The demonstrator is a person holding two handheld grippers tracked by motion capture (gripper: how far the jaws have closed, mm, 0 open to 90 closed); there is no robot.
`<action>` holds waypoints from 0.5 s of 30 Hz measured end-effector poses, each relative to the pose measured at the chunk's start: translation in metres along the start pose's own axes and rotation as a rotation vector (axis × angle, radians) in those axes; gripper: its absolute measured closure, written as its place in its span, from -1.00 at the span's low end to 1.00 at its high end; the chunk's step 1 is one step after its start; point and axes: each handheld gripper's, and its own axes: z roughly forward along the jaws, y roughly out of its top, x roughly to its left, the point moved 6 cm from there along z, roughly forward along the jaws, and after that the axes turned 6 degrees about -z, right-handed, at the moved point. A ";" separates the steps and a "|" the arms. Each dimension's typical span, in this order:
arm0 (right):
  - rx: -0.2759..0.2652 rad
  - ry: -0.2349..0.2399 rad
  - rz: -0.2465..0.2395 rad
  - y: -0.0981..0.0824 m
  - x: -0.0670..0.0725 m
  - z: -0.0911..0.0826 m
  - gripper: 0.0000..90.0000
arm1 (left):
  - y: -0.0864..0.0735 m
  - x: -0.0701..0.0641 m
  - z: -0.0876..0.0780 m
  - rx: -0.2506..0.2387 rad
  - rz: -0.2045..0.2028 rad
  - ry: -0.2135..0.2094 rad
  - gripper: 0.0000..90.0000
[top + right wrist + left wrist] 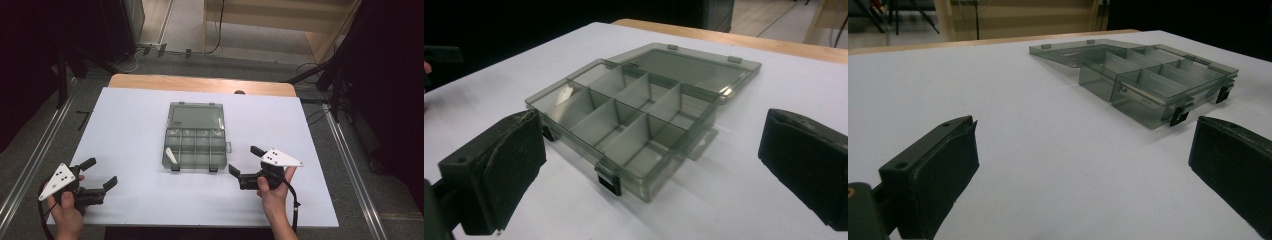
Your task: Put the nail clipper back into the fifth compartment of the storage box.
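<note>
High view, surface: white counter [130, 130] with a wood edge at the far side; you stand at the near edge.
Room: grey floor, metal rails on both sides, cables and dark stands at the far end, dark curtains left and right.
Container: smoky clear organizer box [195, 145] sits mid-counter, lid [196, 116] folded flat away from you, two black latches on the near wall.
Contents: divided compartments; a white piece [171, 155] lies in the near-left one, the rest look bare.
Left hand-held gripper [101, 174]: yours, near-left of the counter, jaws spread wide, holding nothing, well apart from the box.
Right hand-held gripper [245, 161]: jaws spread wide, holding nothing, just beside the box's near-right corner, not touching.
</note>
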 end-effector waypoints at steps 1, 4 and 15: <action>-0.001 -0.005 0.002 -0.001 -0.002 -0.003 -1.00 | 0.000 0.000 0.000 0.001 0.000 0.000 -1.00; -0.004 -0.024 0.007 -0.004 -0.009 -0.011 -1.00 | 0.000 0.000 0.000 0.001 0.000 0.002 -1.00; -0.006 -0.073 0.023 -0.020 -0.029 -0.039 -1.00 | 0.000 0.000 0.000 0.000 0.000 0.006 -1.00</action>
